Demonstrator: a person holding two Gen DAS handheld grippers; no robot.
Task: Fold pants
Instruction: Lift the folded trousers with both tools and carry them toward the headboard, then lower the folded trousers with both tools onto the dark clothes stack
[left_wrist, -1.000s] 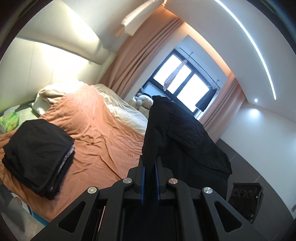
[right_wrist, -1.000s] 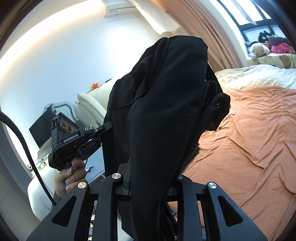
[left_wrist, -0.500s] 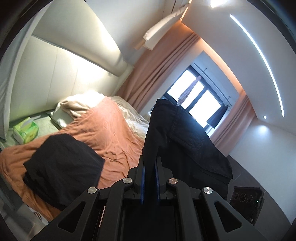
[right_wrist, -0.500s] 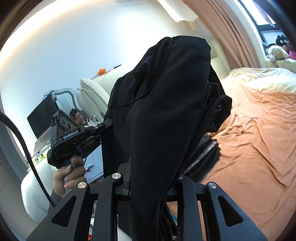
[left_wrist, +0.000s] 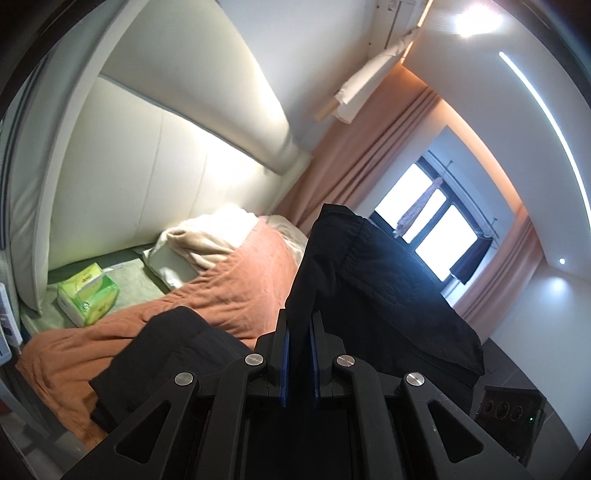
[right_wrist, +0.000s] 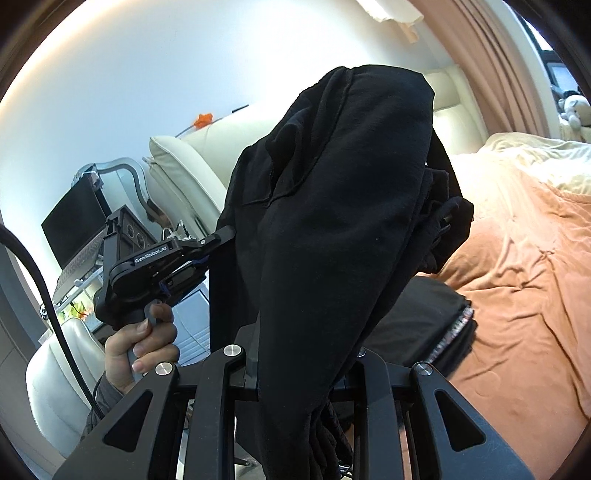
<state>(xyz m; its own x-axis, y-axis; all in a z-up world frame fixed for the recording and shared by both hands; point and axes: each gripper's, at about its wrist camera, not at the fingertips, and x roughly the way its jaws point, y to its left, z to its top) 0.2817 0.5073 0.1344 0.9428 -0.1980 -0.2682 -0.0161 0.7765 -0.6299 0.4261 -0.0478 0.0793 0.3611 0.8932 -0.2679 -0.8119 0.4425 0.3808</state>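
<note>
Black pants (left_wrist: 373, 291) hang in the air, held between both grippers above the bed. My left gripper (left_wrist: 297, 321) is shut on an edge of the fabric, which is pinched between its blue pads (left_wrist: 283, 350). In the right wrist view the pants (right_wrist: 332, 221) drape in a thick bunch over my right gripper (right_wrist: 295, 354), which is shut on them with its fingertips hidden by the cloth. My left gripper (right_wrist: 223, 235) shows there too, clamped on the pants' left edge and carried by a hand (right_wrist: 144, 339).
A stack of folded black clothes (left_wrist: 166, 350) (right_wrist: 436, 317) lies on the orange bedspread (left_wrist: 229, 291) just below the pants. A green tissue pack (left_wrist: 88, 295) and a pillow (left_wrist: 207, 240) sit by the padded headboard. A laptop (right_wrist: 74, 221) stands beside a white chair.
Both grippers have carried the pants sideways toward the head of the bed. The folded black stack has slid from the left to just under the left gripper and come into the right view.
</note>
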